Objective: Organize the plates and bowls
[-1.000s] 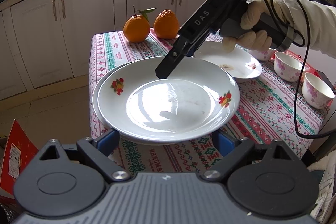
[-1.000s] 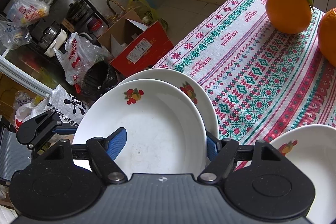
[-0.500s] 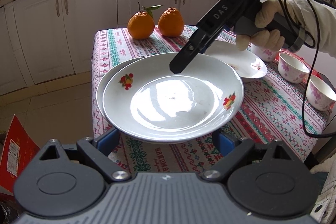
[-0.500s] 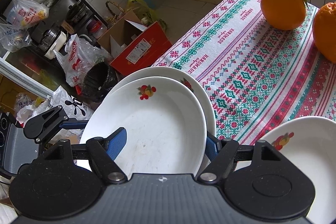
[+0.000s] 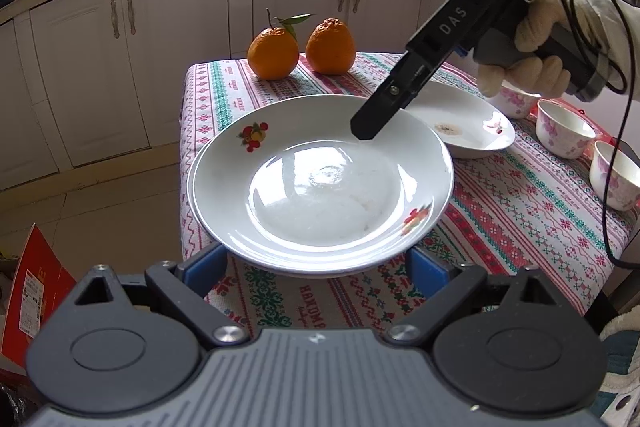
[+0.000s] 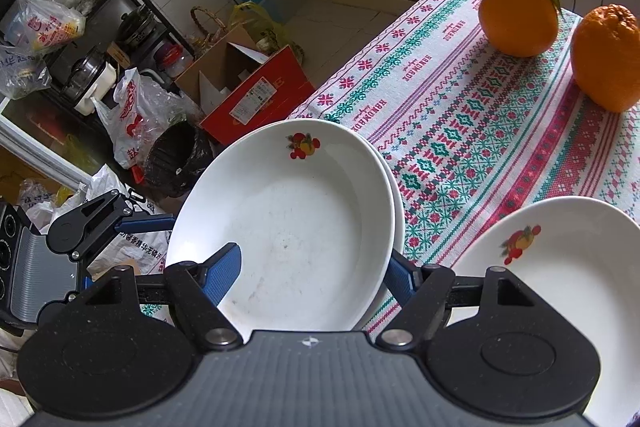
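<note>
Right gripper (image 6: 312,273) is nearly closed on the rim of the white shallow ceramic plate with fruit decals (image 5: 320,187). One blue pad lies over the plate's inner slope and the other is tucked behind and below the edge, so this is a pinch on the lip. A hand in a cream knitted glove (image 5: 528,63) holds the gripper's handle up and angles its fingers steeply down. That probably lets the plate hang close to flat. The held plate sits almost square on a second matching white plate (image 6: 394,195), of which only a thin crescent of rim shows. Both are on the camera's side of the leafed orange (image 5: 273,53), at the corner of the table with the red-and-green patterned cloth (image 5: 520,211). My reading is that stacking is nearly done and release is not yet made. Left gripper (image 5: 316,263) has its jaws set wide and grips nothing visible. Its pad tips vanish under the rim of the stack farthest from the leafed orange, so I cannot tell whether they touch. The pose suggests it steadies the stack against sliding off the table edge. A third white fruit-decal plate (image 5: 464,131) waits to the right of the leafed orange, past the plain orange (image 5: 330,47), and is likely next for the pile. Three small white bowls with pink flowers (image 5: 564,131) stand farther right of that orange, near each other and still unstacked.
</note>
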